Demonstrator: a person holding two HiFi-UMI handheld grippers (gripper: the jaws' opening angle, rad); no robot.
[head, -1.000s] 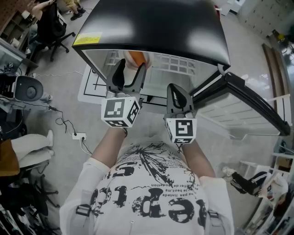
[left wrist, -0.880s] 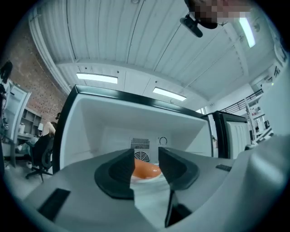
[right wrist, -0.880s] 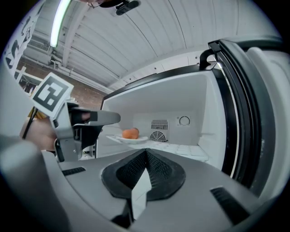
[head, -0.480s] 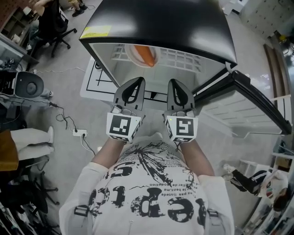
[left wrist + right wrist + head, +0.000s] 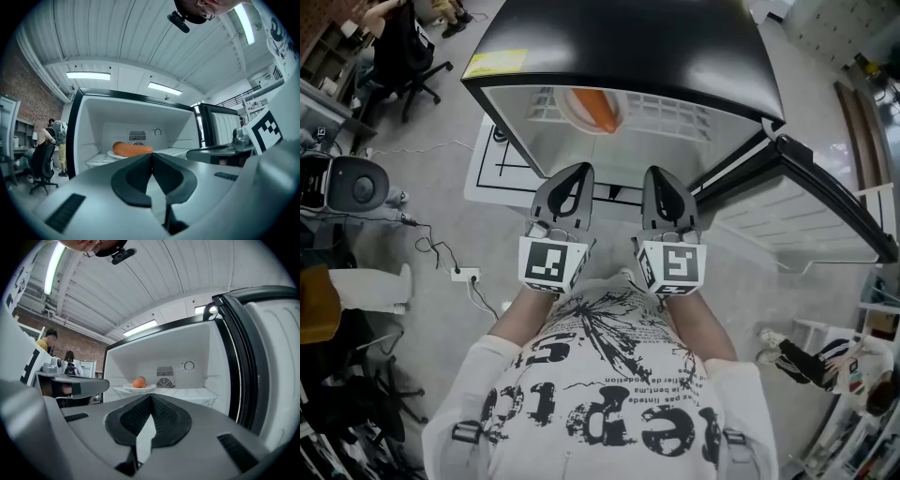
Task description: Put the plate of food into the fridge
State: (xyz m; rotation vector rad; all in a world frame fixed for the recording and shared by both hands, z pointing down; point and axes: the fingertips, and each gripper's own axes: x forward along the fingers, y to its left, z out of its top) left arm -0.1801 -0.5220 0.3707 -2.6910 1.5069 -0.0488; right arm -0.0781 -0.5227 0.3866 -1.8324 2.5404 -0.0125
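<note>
Left gripper point(image 5: 577, 170): jaws pressed together with nothing between them; it points level into the open fridge, just short of the opening.
Plate point(image 5: 569, 110): white, resting on the fridge's shelf, far side of the opening and toward the left wall; apart from both grippers.
Food point(image 5: 600, 111): one long orange piece lying on the plate. Its long axis runs from far-left to near-right, so the left gripper view sees it broadside and the right gripper view sees it nearly end-on.
Key relation: the plate lies almost straight ahead of the left gripper, and ahead and to the left of the right one; the left gripper is the nearer.
Fridge point(image 5: 619, 47): black outside, white inside, standing open.
Shelf point(image 5: 670, 119): a white rack; it carries the plate at its left end, and nothing else can be made out on it.
Right gripper point(image 5: 660, 172): jaws closed tight on nothing; level, just beside the left gripper and aimed at the right half of the compartment.
Door point(image 5: 825, 197): swung wide open to the right, nearer the right gripper; no item can be made out in its white inner racks.
Task standing: the plate looks already placed; shutting the door appears to be what remains, and the right gripper seems better placed for it.
</note>
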